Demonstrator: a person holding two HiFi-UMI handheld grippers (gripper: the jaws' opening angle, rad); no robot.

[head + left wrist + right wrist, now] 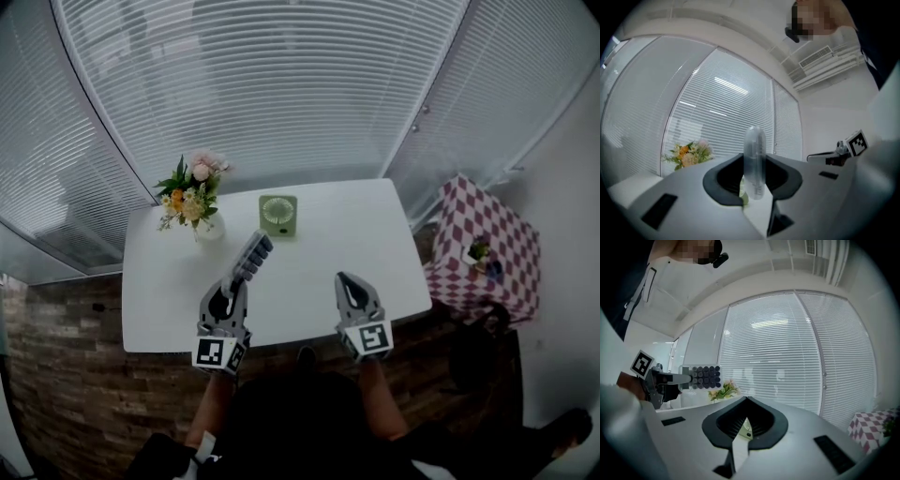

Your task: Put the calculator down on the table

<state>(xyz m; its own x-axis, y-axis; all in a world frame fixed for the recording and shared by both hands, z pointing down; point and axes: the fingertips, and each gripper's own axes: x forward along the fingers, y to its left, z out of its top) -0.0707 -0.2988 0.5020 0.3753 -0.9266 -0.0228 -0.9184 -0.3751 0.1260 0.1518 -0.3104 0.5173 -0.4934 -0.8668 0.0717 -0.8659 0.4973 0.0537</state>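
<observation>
Two grippers hover over the near edge of the white table (328, 244), and only the left gripper (234, 281) is loaded. Its jaws are clamped on the near end of the calculator (251, 258), which sticks out away from me over the near-left part of the tabletop. In the right gripper view the key face looks sideways toward that gripper, so I judge the calculator is held on edge rather than flat. It seems to be off the surface, though I can't tell how high. The right gripper (349, 281) has its fingertips together with nothing between them, well to the right of the work.

To do this well I'd roll my left wrist until the keys face up. Then I'd lower slowly so the back meets the table evenly, not one long edge first. I'd aim for the bare patch right under the calculator. The green fan (278, 215) stands just beyond its far tip and the vase of flowers (194, 202) sits at the far left, so pushing forward risks a knock. I'd open the jaws only once the body rests flat, then draw them straight back toward me.
</observation>
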